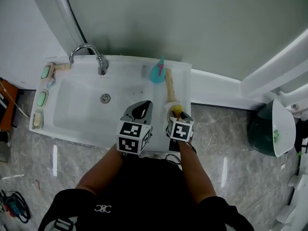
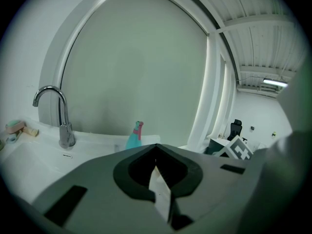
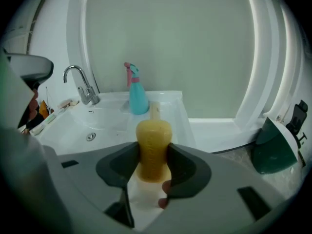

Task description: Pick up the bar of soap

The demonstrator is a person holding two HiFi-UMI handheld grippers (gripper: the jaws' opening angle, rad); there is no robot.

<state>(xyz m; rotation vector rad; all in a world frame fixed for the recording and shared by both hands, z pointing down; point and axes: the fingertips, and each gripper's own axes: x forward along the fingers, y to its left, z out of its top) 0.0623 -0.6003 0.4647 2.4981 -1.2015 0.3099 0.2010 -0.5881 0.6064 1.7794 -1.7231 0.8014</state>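
Note:
A yellow bar of soap (image 3: pixel 152 147) stands upright between the dark pads of my right gripper (image 3: pixel 153 156), which is shut on it. In the head view the soap (image 1: pixel 177 110) shows as a yellow spot at the tip of the right gripper (image 1: pixel 176 114), over the right rim of the white sink (image 1: pixel 72 129). My left gripper (image 1: pixel 142 110) hovers just left of it over the basin's front right part. Its jaws (image 2: pixel 156 152) meet at the tips with nothing in them.
A teal spray bottle (image 1: pixel 157 72) and a wooden-handled brush (image 1: pixel 169 86) sit on the sink's back right ledge. The faucet (image 1: pixel 89 56) rises at the back. Green pads (image 1: pixel 43 98) line the left ledge. A dark green bin (image 1: pixel 269 129) stands on the floor at right.

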